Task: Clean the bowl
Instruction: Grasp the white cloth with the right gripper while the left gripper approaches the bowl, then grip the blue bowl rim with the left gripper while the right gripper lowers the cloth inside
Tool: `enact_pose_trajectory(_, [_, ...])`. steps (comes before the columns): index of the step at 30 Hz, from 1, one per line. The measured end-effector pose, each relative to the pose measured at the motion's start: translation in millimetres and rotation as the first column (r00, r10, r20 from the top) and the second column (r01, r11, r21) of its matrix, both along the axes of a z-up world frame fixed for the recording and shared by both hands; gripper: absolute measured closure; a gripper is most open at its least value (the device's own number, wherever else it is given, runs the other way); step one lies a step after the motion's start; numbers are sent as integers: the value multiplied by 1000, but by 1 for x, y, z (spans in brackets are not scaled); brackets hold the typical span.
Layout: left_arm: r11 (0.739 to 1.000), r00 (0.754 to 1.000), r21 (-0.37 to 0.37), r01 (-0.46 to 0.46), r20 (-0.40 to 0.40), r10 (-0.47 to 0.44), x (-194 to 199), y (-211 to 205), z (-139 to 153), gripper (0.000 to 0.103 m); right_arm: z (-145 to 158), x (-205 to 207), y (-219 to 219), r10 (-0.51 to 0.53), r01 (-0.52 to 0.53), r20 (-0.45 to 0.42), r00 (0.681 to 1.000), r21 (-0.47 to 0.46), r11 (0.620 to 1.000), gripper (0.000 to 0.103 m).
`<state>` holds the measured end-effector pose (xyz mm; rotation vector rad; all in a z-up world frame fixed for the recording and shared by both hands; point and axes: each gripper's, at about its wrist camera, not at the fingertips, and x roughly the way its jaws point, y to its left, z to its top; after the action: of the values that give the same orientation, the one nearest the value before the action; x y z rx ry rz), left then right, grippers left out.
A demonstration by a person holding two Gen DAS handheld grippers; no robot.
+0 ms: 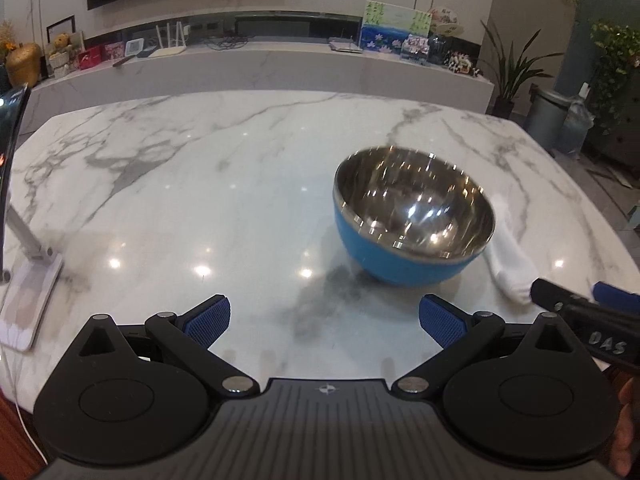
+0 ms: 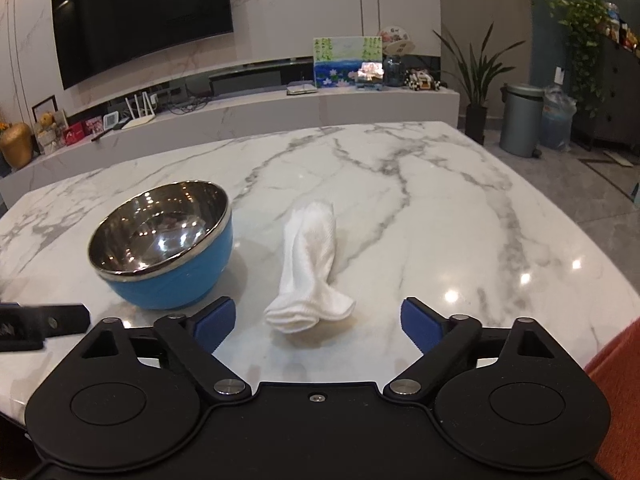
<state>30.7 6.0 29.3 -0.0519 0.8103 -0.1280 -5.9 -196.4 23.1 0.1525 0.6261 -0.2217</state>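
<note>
The right gripper is wide open and holds nothing; the white cloth lies on the marble table just in front of it. The left gripper is open and empty too. The blue bowl sits beside the cloth. Wiping looks not yet started; the cloth must be picked up first.

We saw a dim, warm-lit room in both views. Overhead lamps left small round glare spots on the glossy marble table, low in each frame. The bowl was smeared with motion blur in the left view and sharp in the right. Fisheye distortion bent the edges, and the corners went black.
</note>
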Motion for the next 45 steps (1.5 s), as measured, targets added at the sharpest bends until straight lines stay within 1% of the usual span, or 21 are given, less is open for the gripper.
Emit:
enact_pose_trajectory(2, [1000, 1000, -18, -1, 0, 1, 7, 1, 4, 1, 0, 5, -2, 1, -1, -5, 1000, 0, 1000, 25])
enact_pose_trajectory(3, [1000, 1000, -24, -2, 3, 2, 10, 2, 7, 1, 0, 7, -3, 3, -3, -7, 1000, 2, 1000, 28])
enact_pose_trajectory(6, [1000, 1000, -30, -8, 15, 9, 22, 3, 11, 1, 1, 17, -5, 18, -18, -9, 1000, 4, 1000, 41])
enact_pose_trajectory(7, [999, 1000, -31, -12, 15, 12, 25, 3, 11, 1, 0, 21, -5, 25, -25, -16, 1000, -1, 1000, 44])
enact_pose_trajectory(9, [999, 1000, -44, -17, 0, 17, 35, 4, 12, 1, -1, 31, -5, 37, -38, -31, 999, -13, 999, 52])
enact_pose_trajectory(11, [999, 1000, -50, -19, -13, 19, 43, 3, 13, 1, -5, 40, -5, 50, -52, -57, 997, -24, 998, 56])
enact_pose_trajectory(13, [999, 1000, -39, -15, -14, 14, 50, -1, 12, 1, -8, 47, -5, 60, -62, -79, 995, -28, 998, 61])
enact_pose_trajectory(16, [999, 1000, -31, -7, -27, 6, 61, -7, 10, 1, -14, 56, -6, 77, -79, -103, 992, -22, 997, 65])
enact_pose_trajectory(17, [999, 999, -32, -5, -34, 4, 63, -8, 9, 1, -15, 58, -6, 82, -85, -109, 991, -22, 996, 68])
enact_pose_trajectory(18, [999, 999, -34, -1, -52, -1, 67, -10, 7, 1, -16, 60, -6, 88, -91, -114, 990, -23, 996, 76])
enact_pose_trajectory(20, [999, 995, -50, 3, -97, -8, 76, -11, 3, 1, -19, 63, -6, 99, -103, -129, 987, -24, 994, 84])
enact_pose_trajectory(22, [998, 992, -62, 3, -125, -11, 81, -10, -1, 1, -21, 65, -6, 107, -112, -138, 985, -24, 993, 87])
enact_pose_trajectory(23, [998, 992, -57, 2, -127, -9, 82, -10, -2, 1, -22, 67, -7, 113, -117, -142, 983, -25, 993, 89])
enact_pose_trajectory(26, [1000, 990, -19, -14, -144, 11, 86, -11, -6, 1, -22, 69, -9, 123, -128, -150, 981, -19, 992, 91])
enact_pose_trajectory(28, [999, 986, -20, -25, -164, 21, 89, -8, -9, 1, -18, 70, -11, 125, -128, -146, 981, -14, 992, 92])
enact_pose_trajectory(31, [999, 983, 12, -35, -177, 36, 91, -8, -10, 2, 0, 72, -14, 141, -142, -104, 984, 0, 990, 92])
enact_pose_trajectory(33, [999, 981, 12, -31, -193, 33, 94, -8, -11, 3, 13, 73, -14, 159, -159, -72, 985, 2, 987, 92])
enact_pose_trajectory(36, [999, 977, 22, -33, -211, 37, 96, -8, -12, 4, 35, 75, -9, 215, -216, -9, 976, -9, 976, 92])
enact_pose_trajectory(39, [999, 973, 20, -43, -224, 46, 97, -6, -13, 4, 48, 79, 4, 308, -308, 28, 951, -7, 951, 92])
enact_pose_trajectory(41, [999, 971, 15, -46, -234, 48, 97, -5, -14, 4, 47, 82, 15, 354, -353, 15, 935, -28, 935, 92])
enact_pose_trajectory(45, [999, 970, 23, -33, -240, 38, 97, -5, -15, 4, 38, 83, 27, 393, -394, -31, 919, -41, 918, 92])
